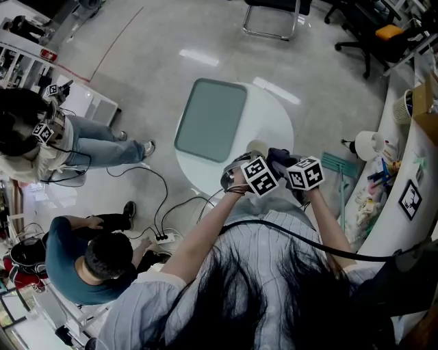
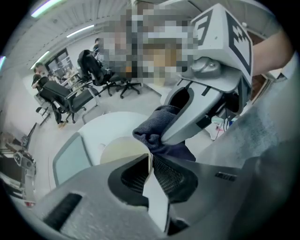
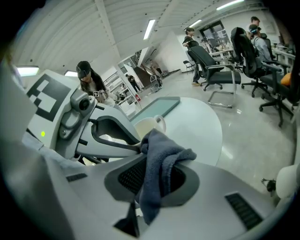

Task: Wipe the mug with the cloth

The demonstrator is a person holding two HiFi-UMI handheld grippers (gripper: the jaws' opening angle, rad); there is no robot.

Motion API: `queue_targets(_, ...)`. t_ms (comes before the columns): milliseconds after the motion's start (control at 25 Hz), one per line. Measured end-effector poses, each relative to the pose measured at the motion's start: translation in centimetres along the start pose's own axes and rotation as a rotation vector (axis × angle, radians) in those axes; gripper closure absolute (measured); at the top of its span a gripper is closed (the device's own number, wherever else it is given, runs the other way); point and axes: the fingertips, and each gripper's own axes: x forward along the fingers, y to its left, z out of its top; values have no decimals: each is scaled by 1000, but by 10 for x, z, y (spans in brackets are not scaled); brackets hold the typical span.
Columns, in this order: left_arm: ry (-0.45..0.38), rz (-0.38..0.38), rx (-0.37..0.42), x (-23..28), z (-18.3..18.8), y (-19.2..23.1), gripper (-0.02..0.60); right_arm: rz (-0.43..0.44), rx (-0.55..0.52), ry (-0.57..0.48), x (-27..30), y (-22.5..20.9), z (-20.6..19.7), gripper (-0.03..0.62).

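A cream mug (image 1: 257,146) is held over the near edge of the round white table (image 1: 276,117). My left gripper (image 2: 150,160) is shut on the mug (image 2: 121,151), with the rim's wall pinched between its jaws. A dark blue cloth (image 3: 159,161) hangs bunched between the jaws of my right gripper (image 3: 151,174), which is shut on it. In the left gripper view the cloth (image 2: 156,125) presses against the mug's rim. The mug (image 3: 149,125) with its handle shows just beyond the cloth in the right gripper view. Both marker cubes sit side by side in the head view.
A grey-green tray (image 1: 211,119) lies on the table's far half. Two people (image 1: 82,260) are at the left, with cables (image 1: 154,205) on the floor. A cluttered counter (image 1: 404,171) runs along the right. Office chairs (image 1: 274,17) stand beyond.
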Motion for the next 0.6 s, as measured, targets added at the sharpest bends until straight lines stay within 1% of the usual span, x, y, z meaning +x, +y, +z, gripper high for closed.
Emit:
queue_targets(360, 15, -88, 231, -4, -9, -4, 537, 7, -24, 16, 1, 1, 1, 514)
queue_targets(480, 27, -118, 339, -5, -13, -6, 537, 9, -42, 30, 1, 0, 1, 514)
queue_targets(600, 44, -159, 480, -7, -21, -8, 537, 10, -64, 44, 2, -3, 1, 514)
